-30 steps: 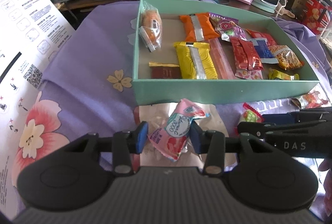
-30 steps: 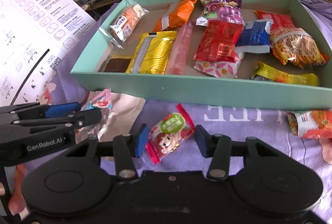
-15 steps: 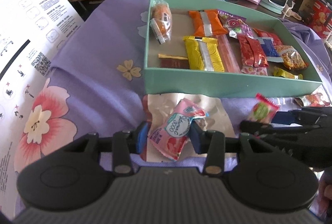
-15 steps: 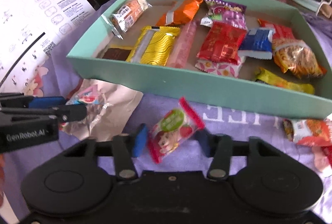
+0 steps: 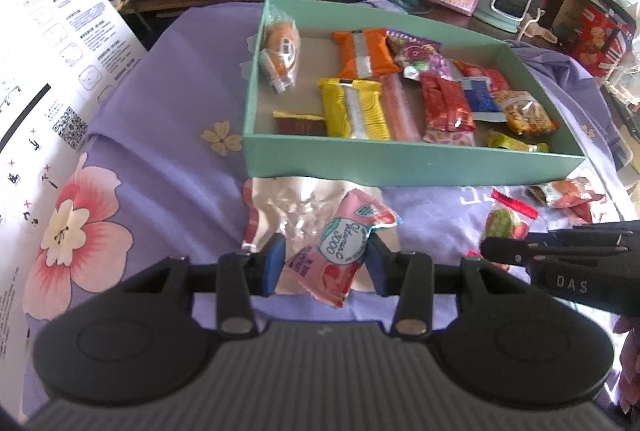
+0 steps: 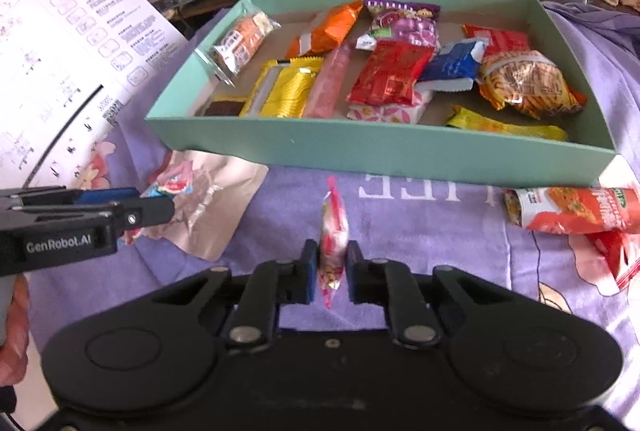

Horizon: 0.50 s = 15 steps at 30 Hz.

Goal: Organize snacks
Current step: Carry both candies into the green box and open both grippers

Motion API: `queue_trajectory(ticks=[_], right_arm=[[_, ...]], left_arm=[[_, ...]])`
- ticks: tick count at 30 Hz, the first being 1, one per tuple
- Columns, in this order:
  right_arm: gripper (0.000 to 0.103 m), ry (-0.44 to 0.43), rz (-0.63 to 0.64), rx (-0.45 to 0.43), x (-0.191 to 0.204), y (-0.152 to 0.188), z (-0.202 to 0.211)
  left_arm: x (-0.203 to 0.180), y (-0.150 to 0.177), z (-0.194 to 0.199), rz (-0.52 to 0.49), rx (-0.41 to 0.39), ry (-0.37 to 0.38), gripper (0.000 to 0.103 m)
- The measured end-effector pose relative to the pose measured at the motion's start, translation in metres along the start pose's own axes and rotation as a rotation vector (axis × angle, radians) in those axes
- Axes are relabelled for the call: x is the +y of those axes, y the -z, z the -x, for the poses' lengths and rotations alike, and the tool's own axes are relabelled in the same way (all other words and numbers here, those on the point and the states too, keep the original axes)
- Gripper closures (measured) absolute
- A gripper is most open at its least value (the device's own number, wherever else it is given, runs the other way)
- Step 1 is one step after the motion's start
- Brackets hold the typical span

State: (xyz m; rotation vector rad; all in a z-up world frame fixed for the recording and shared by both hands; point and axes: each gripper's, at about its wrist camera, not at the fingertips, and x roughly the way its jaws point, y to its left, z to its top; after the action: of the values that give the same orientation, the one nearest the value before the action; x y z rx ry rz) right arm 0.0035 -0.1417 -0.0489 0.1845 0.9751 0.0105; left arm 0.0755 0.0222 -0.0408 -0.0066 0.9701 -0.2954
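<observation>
Both tongs are clamped: your left tongs on a pink crinkly vitamin-candy sachet, your right tongs on a small red-and-green wrapped sweet standing edge-on, long axis pointing ahead. Straight ahead of both, across the purple flowered cloth, lies the shallow mint-green cardboard box of snacks, each hand about equally near.

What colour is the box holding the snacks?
Mint green box, plain; clearest in the right wrist view.

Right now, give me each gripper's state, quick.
Left gripper: shut on the pink sachet.
Right gripper: shut on the red candy.
</observation>
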Motion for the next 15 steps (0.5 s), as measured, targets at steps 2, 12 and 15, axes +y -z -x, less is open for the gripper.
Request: queue_trajectory(ticks=[2,12,15], right_arm=[[0.089,-0.006,0.009,-0.009,0.000,-0.001,0.004],[0.090,-0.061,-0.021,-0.054,-0.002,-0.006,0.028],[0.090,-0.076,0.003,-0.100,0.001,-0.022,0.041]], left_arm=[[-0.002,0.000,0.004,-0.002,-0.003,0.000,0.060],[-0.007,-0.005,0.021,-0.003,-0.023,0.012,0.060],[-0.009,-0.018,0.031,-0.001,-0.068,0.012,0.060]])
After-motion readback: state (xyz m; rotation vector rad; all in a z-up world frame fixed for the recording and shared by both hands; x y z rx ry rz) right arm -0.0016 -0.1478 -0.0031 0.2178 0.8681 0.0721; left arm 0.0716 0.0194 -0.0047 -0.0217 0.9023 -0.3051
